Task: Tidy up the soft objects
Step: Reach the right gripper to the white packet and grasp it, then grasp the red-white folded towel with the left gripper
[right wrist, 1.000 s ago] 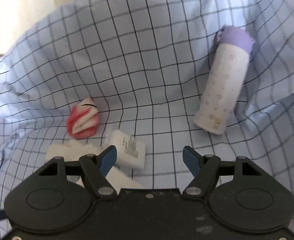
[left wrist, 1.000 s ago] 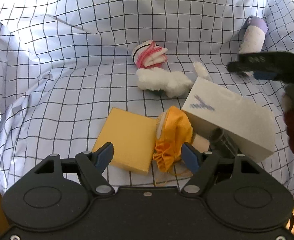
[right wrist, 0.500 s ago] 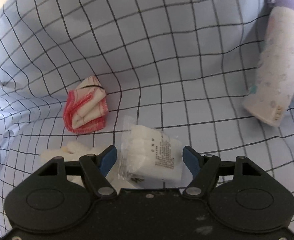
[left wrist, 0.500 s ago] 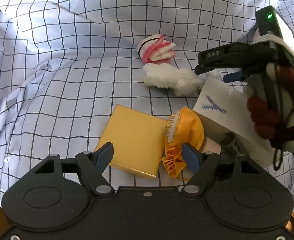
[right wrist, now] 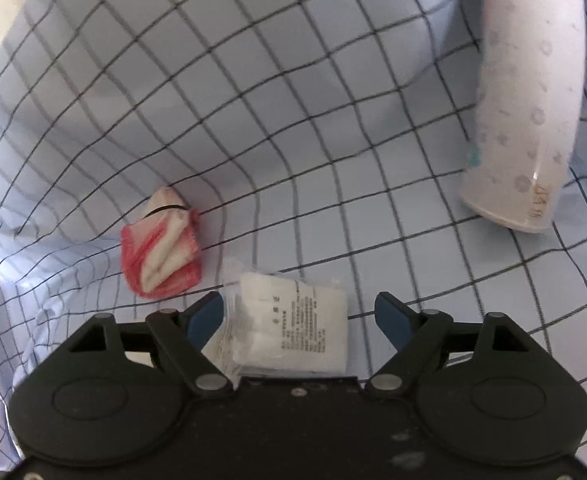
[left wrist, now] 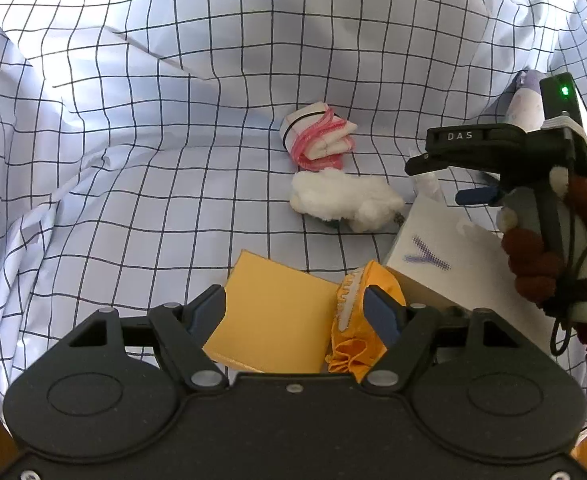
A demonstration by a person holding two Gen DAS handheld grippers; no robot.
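Observation:
My left gripper (left wrist: 298, 309) is open above a yellow pad (left wrist: 269, 328) and an orange cloth pouch (left wrist: 357, 332). A white fluffy wad (left wrist: 341, 198) and a red-and-white folded cloth (left wrist: 319, 140) lie further off. My right gripper (right wrist: 301, 316) is open around a clear packet of white cotton pads (right wrist: 289, 332), which lies between its fingers on the cloth. The right gripper also shows in the left wrist view (left wrist: 449, 180), over the packet beside the white box (left wrist: 453, 256). The folded cloth also shows in the right wrist view (right wrist: 161, 252).
A blue checked sheet (left wrist: 133, 140) covers the whole surface, with raised folds at the back and sides. A white box marked with a purple Y lies at right. A white bottle with a purple cap (right wrist: 529, 96) lies on its side at the far right.
My right gripper has moved forward and down, so the cotton pad packet now sits between its open fingers. The left gripper has drawn back slightly; the objects under it have not moved.

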